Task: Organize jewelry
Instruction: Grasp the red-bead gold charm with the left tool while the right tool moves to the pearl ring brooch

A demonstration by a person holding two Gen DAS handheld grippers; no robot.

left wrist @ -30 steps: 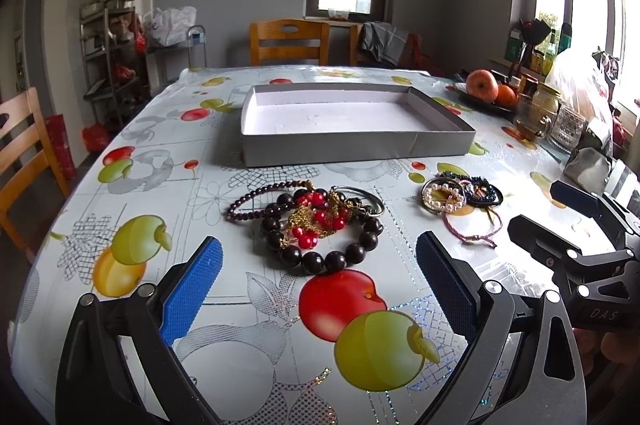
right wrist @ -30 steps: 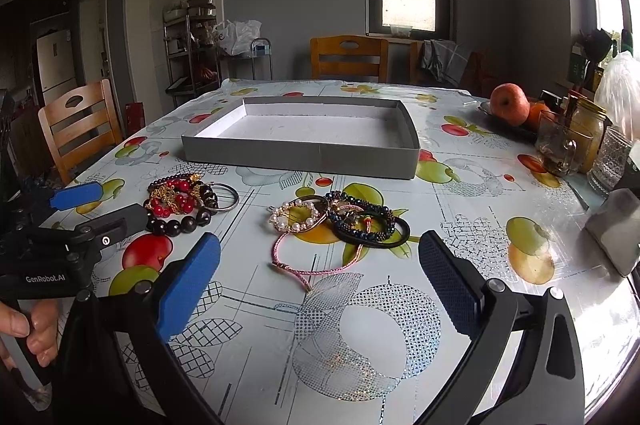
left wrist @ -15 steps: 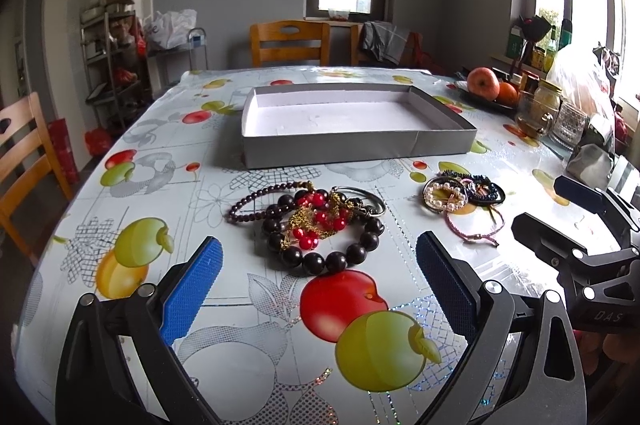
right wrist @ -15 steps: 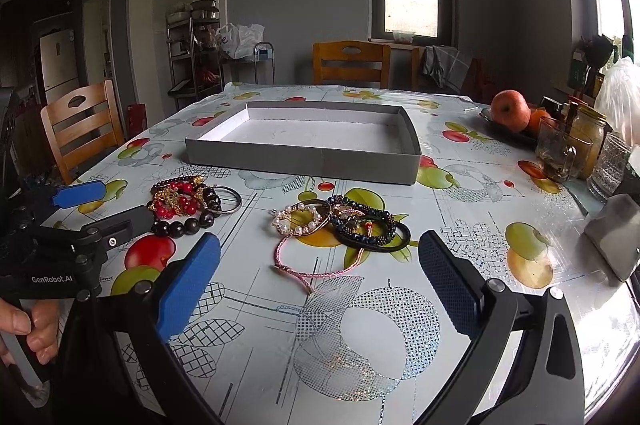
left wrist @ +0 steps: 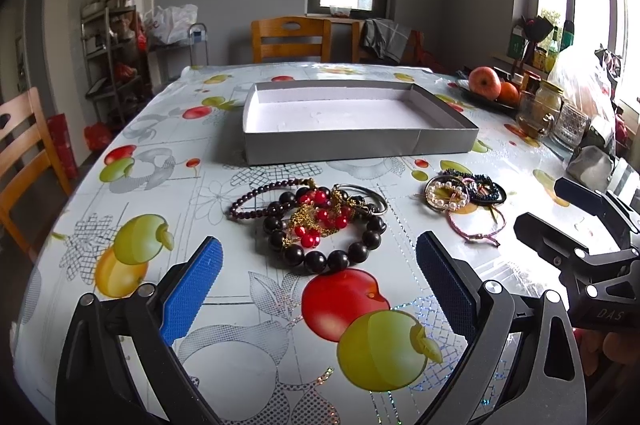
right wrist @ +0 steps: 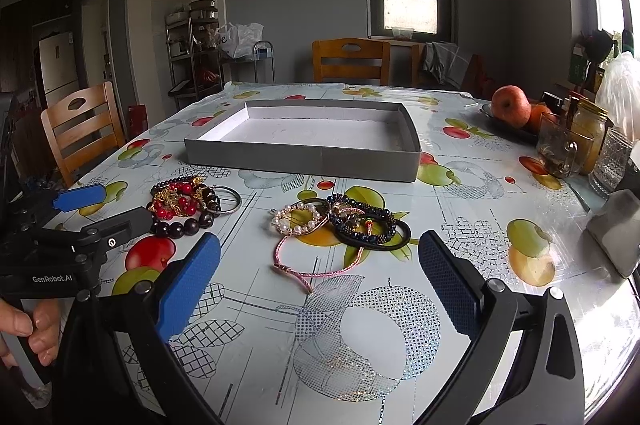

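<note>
An empty grey shallow box (left wrist: 356,141) (right wrist: 304,157) sits mid-table. A pile of dark bead, red bead and gold chain bracelets (left wrist: 320,225) (right wrist: 184,205) lies in front of it. A second pile with a pearl ring bracelet, dark bands and a pink cord (left wrist: 464,193) (right wrist: 340,221) lies to its right. My left gripper (left wrist: 316,281) is open and empty, just short of the bead pile. My right gripper (right wrist: 320,277) is open and empty, just short of the pink cord.
A plate with an apple and orange (right wrist: 516,109), glass jars and a mug (right wrist: 576,141) and a grey pouch (right wrist: 616,237) stand along the table's right edge. Wooden chairs stand at the far side (right wrist: 352,61) and the left (right wrist: 80,129).
Both grippers have drifted slightly; the views are nearly the same. Nothing was taken hold of and both stay open.
</note>
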